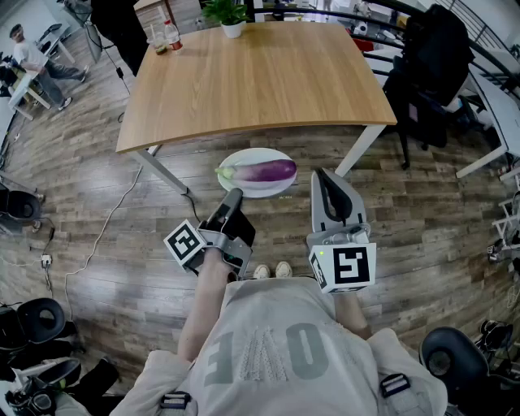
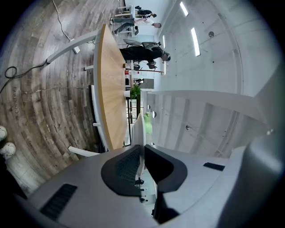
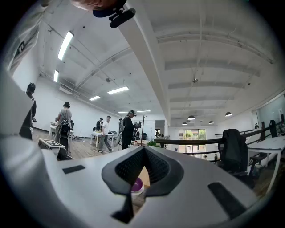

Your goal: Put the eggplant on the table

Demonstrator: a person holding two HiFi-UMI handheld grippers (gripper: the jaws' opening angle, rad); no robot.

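Observation:
A purple eggplant (image 1: 266, 171) with a green stem lies on a white plate (image 1: 244, 158) held in the air, just short of the near edge of the wooden table (image 1: 260, 73). My left gripper (image 1: 233, 195) is shut on the plate's near rim. In the left gripper view the plate (image 2: 139, 129) runs edge-on between the pads, with the green stem (image 2: 147, 124) beyond it. My right gripper (image 1: 323, 175) hangs just right of the plate, shut with nothing in it. In the right gripper view a bit of eggplant (image 3: 136, 183) shows below the closed tips.
A potted plant (image 1: 231, 20) and a bottle (image 1: 172, 36) stand at the table's far edge. A black chair draped with dark cloth (image 1: 431, 73) is to the right. A cable (image 1: 106, 227) lies on the wood floor at left. People stand far back.

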